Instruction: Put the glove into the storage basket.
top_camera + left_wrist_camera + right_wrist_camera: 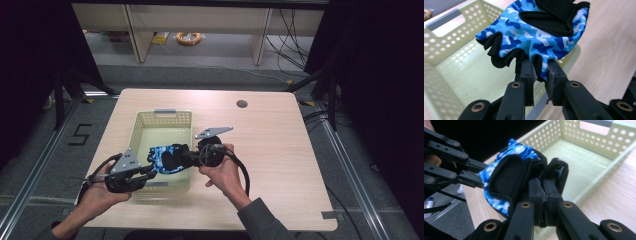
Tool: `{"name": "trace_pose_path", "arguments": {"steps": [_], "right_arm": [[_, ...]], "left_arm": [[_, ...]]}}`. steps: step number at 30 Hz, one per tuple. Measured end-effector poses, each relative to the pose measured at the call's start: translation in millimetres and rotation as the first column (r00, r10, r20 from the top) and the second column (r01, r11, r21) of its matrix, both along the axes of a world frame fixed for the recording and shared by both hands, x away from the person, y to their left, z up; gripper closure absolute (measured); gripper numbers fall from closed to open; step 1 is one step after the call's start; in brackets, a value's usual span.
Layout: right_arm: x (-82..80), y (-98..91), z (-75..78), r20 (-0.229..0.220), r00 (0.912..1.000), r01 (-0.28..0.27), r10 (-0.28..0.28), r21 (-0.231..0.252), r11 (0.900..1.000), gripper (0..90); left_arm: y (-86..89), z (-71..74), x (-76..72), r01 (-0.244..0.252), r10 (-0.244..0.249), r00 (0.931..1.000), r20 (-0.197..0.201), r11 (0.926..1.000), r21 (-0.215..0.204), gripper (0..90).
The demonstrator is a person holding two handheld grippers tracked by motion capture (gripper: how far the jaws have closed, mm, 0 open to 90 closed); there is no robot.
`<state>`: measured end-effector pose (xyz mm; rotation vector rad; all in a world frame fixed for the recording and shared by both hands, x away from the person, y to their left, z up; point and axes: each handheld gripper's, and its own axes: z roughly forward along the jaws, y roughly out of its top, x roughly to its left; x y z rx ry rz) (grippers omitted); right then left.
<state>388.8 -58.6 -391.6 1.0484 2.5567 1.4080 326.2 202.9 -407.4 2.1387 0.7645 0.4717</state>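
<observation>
Sagging limp and light between both clenched grippers, left and right, the glove suited hem grips.

From my remote seat this reads as a lab recording bay. A bare wooden table stands on grey floor, flanked by dark curtains and metal floor rails. A taped number mark sits on the floor, loose cables trail behind, and plain benches line the back.
</observation>
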Motion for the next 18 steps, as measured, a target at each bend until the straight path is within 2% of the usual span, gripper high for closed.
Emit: {"name": "trace_pose_path", "arguments": {"steps": [5, 7, 9, 10, 12, 13, 18], "right_arm": [[4.5, 14.4, 6.1, -0.012, 0.9997, -0.021, 0.021, 0.000, 0.9998, 87.0], [6.4, 20.1, 7.1, -0.022, 0.9993, -0.030, 0.031, 0.011, 0.9995, 87.0], [7.5, 22.8, 7.0, -0.023, 0.9992, -0.034, 0.034, 0.010, 0.9994, 87.0], [7.9, 25.9, 6.6, -0.029, 0.9989, -0.036, 0.036, 0.014, 0.9993, 87.0], [9.6, 32.2, 4.8, -0.031, 0.9986, -0.041, 0.042, 0.014, 0.9990, 87.0], [10.8, 38.8, 2.6, -0.041, 0.9979, -0.050, 0.051, 0.026, 0.9984, 87.0], [13.5, 51.2, -2.9, -0.054, 0.9964, -0.063, 0.065, 0.036, 0.9973, 87.0]], "left_arm": [[17.0, -0.3, 0.5, -0.024, 0.024, 0.9997, 0.010, 0.9996, -0.016, 76.9], [19.9, 0.5, -0.2, -0.029, 0.029, 0.9995, 0.008, 0.9996, -0.003, 76.9], [24.7, -0.7, -0.8, -0.040, 0.040, 0.9991, 0.015, 0.9991, -0.010, 76.9], [28.1, 0.0, -0.8, -0.034, 0.034, 0.9994, 0.007, 0.9994, 0.009, 76.9], [33.1, -2.1, -1.4, -0.048, 0.048, 0.9988, 0.006, 0.9988, -0.003, 76.9], [39.7, -2.5, -1.4, -0.055, 0.055, 0.9985, 0.007, 0.9984, 0.011, 76.9], [50.2, -3.1, -3.8, -0.077, 0.077, 0.9970, 0.000, 0.9969, 0.013, 76.9]]}}
